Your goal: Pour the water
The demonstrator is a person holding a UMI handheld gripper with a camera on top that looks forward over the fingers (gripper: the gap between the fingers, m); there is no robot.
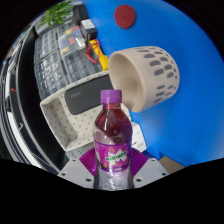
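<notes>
A purple-capped bottle (pixel 112 140) was clamped upright between the gripper's (pixel 112 178) pink pads (pixel 89 160), its base hidden there. Just beyond it, a beige perforated cup (pixel 148 75) was seen tilted above the blue table (pixel 190 40).

Lab or workshop: a blue tabletop (pixel 185 60), cluttered shelving (pixel 60 50) behind

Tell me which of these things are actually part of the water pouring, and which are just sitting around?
In use:
- purple-capped bottle, clamped in the gripper
- beige perforated cup, just beyond the bottle

Lying about:
- red disc on the blue surface
- yellow object
- white perforated basket
</notes>
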